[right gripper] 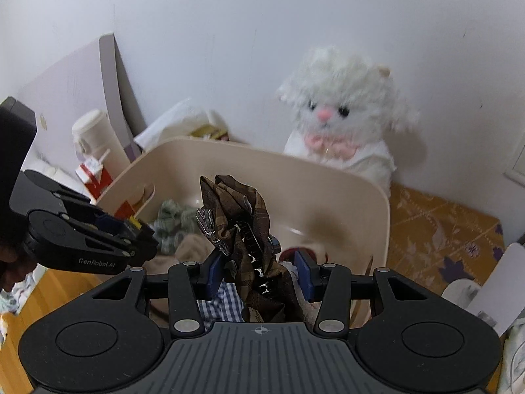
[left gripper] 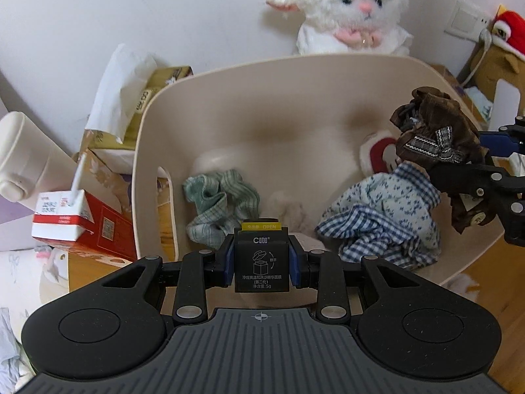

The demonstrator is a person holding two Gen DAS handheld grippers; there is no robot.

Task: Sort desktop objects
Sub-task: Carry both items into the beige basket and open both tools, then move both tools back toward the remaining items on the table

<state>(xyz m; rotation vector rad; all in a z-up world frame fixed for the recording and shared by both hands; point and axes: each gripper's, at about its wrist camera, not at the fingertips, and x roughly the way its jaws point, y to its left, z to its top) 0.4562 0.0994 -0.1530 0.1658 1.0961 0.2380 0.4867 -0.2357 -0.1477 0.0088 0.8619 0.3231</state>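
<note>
Hovering over the beige bin (left gripper: 328, 75), already collecting fabric pieces, apparently for dropping in more. Pinching a brown scrunchie (right gripper: 242, 229) in the right hand-held gripper (right gripper: 259, 274), bunched upright between the pads above the bin. Clamping a small black box (left gripper: 261, 259) squarely in the left hand-held gripper (left gripper: 261, 264), near the bin's front rim.

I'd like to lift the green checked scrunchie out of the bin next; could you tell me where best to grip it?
Come from above and pinch a raised fold of the green checked scrunchie. It lies crumpled on the floor of the beige bin, near the left wall, so a side approach looks blocked.
</note>
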